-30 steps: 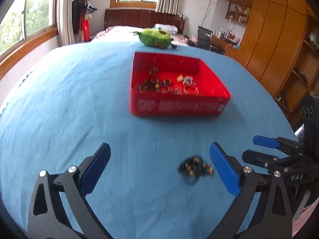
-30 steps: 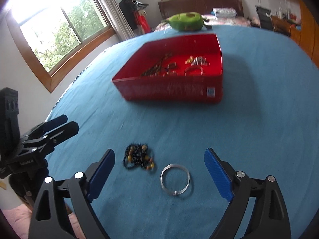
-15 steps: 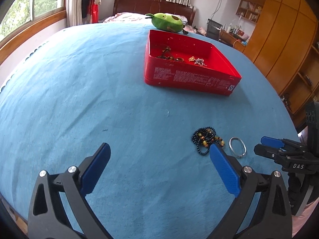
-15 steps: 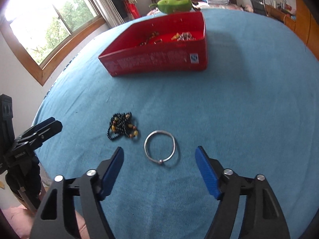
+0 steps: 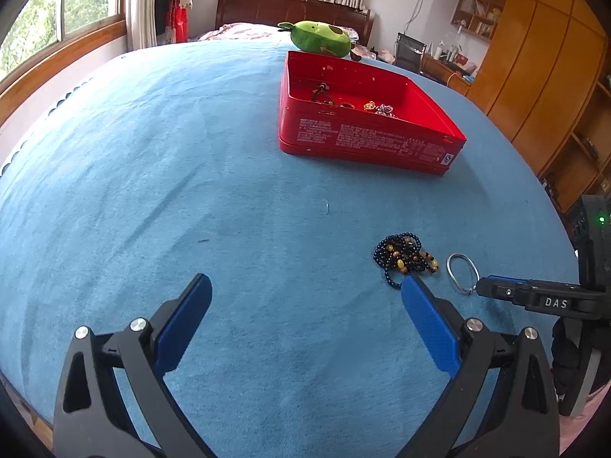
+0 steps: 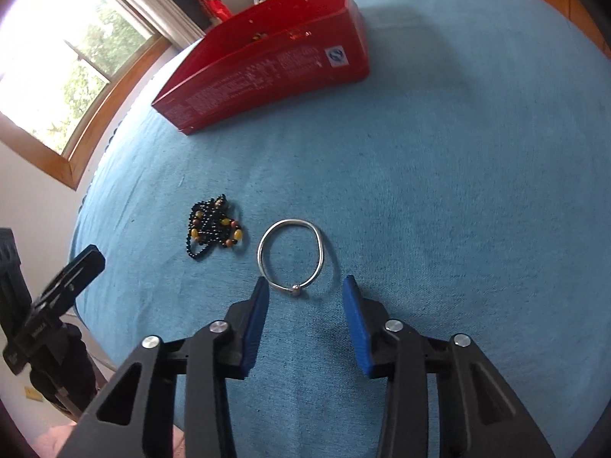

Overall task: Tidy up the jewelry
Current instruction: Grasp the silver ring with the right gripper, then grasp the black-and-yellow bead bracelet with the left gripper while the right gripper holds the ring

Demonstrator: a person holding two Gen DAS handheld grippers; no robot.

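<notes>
Left gripper (image 5: 305, 297) sits low over the blue cloth (image 5: 152, 175), jaws spread wide, nothing between them; its right pad (image 5: 427, 324) ends just short of the beads (image 5: 404, 257). Beads are a bunched dark strand with a few yellow and brown ones, lying flat on the cloth. Just right of them, close but not touching, lies the ring (image 5: 463, 273), a thin silver hoop with a small ball at the near edge. Right gripper (image 6: 305, 286) is at the ring's near edge, jaws about half open, holding nothing: left pad (image 6: 256, 320) is at or touching the hoop's near-left side, can't tell which, right pad (image 6: 355, 324) is apart from it, the ball sits between the tips. In the left view the right gripper's tip (image 5: 492, 286) reaches the ring's near rim. Red box (image 5: 366, 141) sits well beyond, open top, several small jewelry pieces (image 5: 355, 105) on its floor. Green plush (image 5: 319, 38) lies behind the box.
</notes>
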